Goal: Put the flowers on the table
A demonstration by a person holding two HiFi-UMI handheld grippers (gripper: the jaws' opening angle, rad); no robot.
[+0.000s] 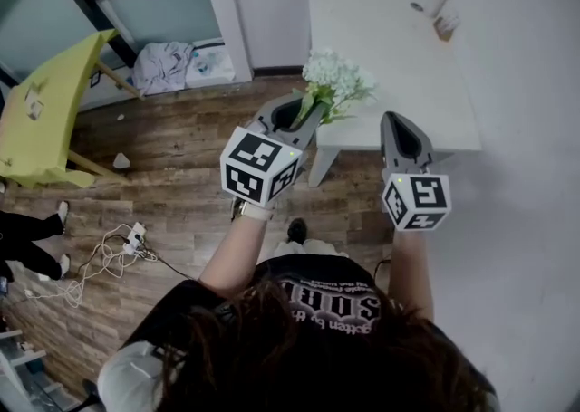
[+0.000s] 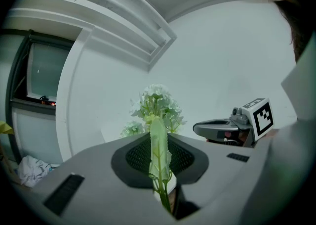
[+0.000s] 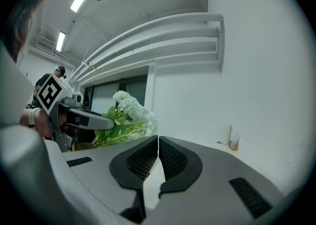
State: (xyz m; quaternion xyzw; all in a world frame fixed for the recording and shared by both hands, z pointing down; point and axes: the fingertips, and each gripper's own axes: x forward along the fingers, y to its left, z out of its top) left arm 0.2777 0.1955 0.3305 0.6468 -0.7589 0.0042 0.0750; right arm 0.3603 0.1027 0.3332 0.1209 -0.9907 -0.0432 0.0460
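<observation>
A bunch of white flowers [image 1: 337, 78] with green leaves and stems is held in my left gripper [image 1: 304, 120], whose jaws are shut on the stems [image 2: 159, 155]; the blooms [image 2: 156, 101] stick out past the jaws over the near-left corner of the white table [image 1: 390, 57]. From the right gripper view the flowers [image 3: 129, 112] show at left beside the left gripper [image 3: 98, 121]. My right gripper [image 1: 403, 134] is level over the table's near edge, jaws together with nothing between them [image 3: 158, 152].
Small items [image 1: 438, 16] stand at the table's far side, also seen as small items [image 3: 230, 139]. A yellow-green table [image 1: 50, 102] stands at left, a bundle of cloth [image 1: 168, 64] by the window, cables [image 1: 109, 261] on the wooden floor. A person's legs [image 1: 32, 238] are at far left.
</observation>
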